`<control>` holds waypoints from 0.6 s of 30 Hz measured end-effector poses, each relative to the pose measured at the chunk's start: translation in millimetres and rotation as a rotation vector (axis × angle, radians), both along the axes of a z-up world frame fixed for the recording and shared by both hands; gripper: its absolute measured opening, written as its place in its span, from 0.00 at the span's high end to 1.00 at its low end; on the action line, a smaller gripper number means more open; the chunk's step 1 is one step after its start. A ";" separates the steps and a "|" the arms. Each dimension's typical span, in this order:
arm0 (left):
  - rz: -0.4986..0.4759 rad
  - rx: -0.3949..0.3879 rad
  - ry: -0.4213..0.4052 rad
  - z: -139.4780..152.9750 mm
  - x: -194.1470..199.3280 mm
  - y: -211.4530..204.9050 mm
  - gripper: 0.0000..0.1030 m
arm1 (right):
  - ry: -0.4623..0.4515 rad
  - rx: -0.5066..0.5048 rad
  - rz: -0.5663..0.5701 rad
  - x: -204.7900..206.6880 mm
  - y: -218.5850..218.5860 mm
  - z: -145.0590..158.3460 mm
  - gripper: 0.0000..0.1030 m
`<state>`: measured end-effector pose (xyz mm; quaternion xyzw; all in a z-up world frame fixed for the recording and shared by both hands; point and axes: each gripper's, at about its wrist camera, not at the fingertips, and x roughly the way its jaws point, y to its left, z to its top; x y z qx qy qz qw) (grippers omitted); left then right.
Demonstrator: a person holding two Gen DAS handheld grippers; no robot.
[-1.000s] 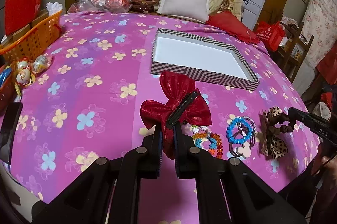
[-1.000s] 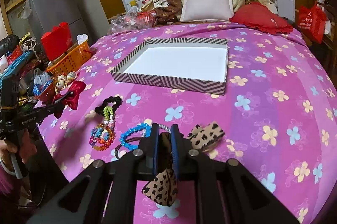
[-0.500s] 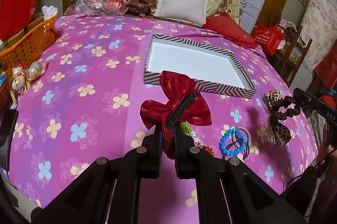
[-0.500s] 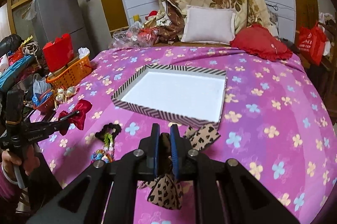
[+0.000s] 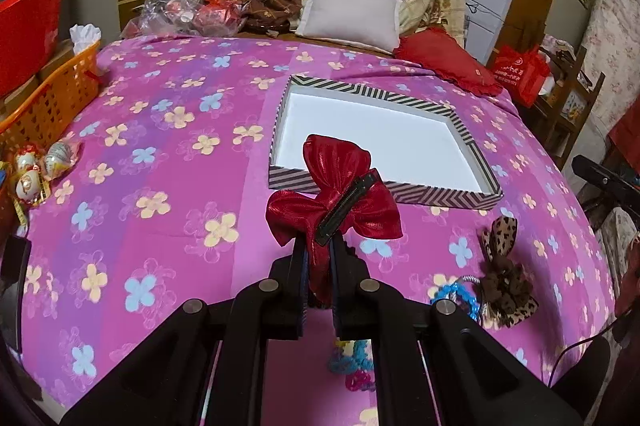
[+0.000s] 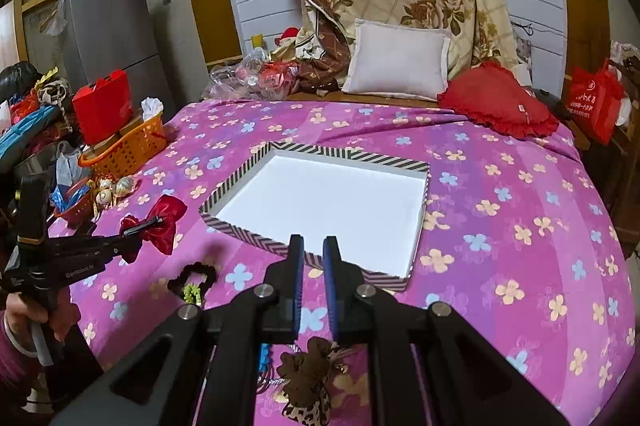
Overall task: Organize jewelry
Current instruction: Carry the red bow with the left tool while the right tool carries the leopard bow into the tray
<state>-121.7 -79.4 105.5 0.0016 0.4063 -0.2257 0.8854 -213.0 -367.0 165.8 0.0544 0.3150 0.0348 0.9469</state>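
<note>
Left tongs (image 5: 318, 254) of mine are closed tight on the red bow (image 5: 334, 199), pinching its lower ribbon so the bow stands up above the tips with its black clip (image 5: 347, 203) facing me. It hangs in the air just short of the near wall of the striped box (image 5: 440, 194), which lies on the bed (image 5: 160, 145) with a bare white floor.

My right tongs (image 6: 311, 250) hold nothing; the two fingers stand a narrow gap apart, with the box rim showing between them. They hover over the near edge of the box (image 6: 256, 238).

The leopard bow (image 5: 502, 274) lies on the bed to the right of my left tongs, just beside a blue bead bracelet (image 5: 456, 296). In the right view the same bow (image 6: 308, 386) shows below the tongs, low in the frame and apart from the fingers.

Only the right view shows my left hand (image 6: 28, 310) gripping the left tongs (image 6: 138, 240) from the side, with the red bow (image 6: 160, 226) raised clear of the cover, and a black scrunchie (image 6: 194, 276) with green beads on the bed nearer me. It also shows a grey fridge (image 6: 108, 33).

Only the left view shows the colourful beads (image 5: 352, 358) under my tongs. Both views show the orange basket (image 5: 52, 101) at the left edge of the bed.
</note>
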 end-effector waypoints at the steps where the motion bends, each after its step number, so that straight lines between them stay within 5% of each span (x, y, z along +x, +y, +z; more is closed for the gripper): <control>1: -0.001 0.000 -0.003 0.2 -0.5 -0.7 1.00 | 0.006 0.019 -0.006 -0.2 -3.5 -1.0 0.90; 3: -0.005 -0.001 -0.005 -0.3 -1.5 -1.9 1.00 | 0.055 0.033 -0.016 1.1 -8.4 -10.4 0.84; 5: -0.007 -0.006 0.007 -2.9 -1.1 -2.6 1.00 | 0.110 0.033 -0.020 1.7 -10.1 -28.9 0.42; 7: -0.006 -0.008 0.020 -6.5 -0.1 -3.5 1.00 | 0.165 0.060 -0.009 1.2 -9.0 -51.1 0.33; 12: -0.003 -0.002 0.033 -11.9 -0.2 -3.5 1.00 | 0.316 0.073 0.011 5.2 2.8 -110.7 0.35; 13: -0.002 0.001 0.032 -12.2 -0.5 -3.4 1.00 | 0.342 0.076 0.012 6.9 3.9 -122.8 0.48; 14: 0.000 0.003 0.032 -12.5 -0.5 -3.0 1.00 | 0.358 0.089 0.016 7.8 3.9 -132.5 0.74; 15: 0.002 0.003 0.032 -12.5 -0.4 -2.3 1.00 | 0.362 0.094 0.009 7.9 2.2 -138.0 0.82; 18: 0.002 0.003 0.031 -12.5 -0.1 -0.9 1.00 | 0.321 0.115 0.009 1.7 -2.7 -133.2 0.84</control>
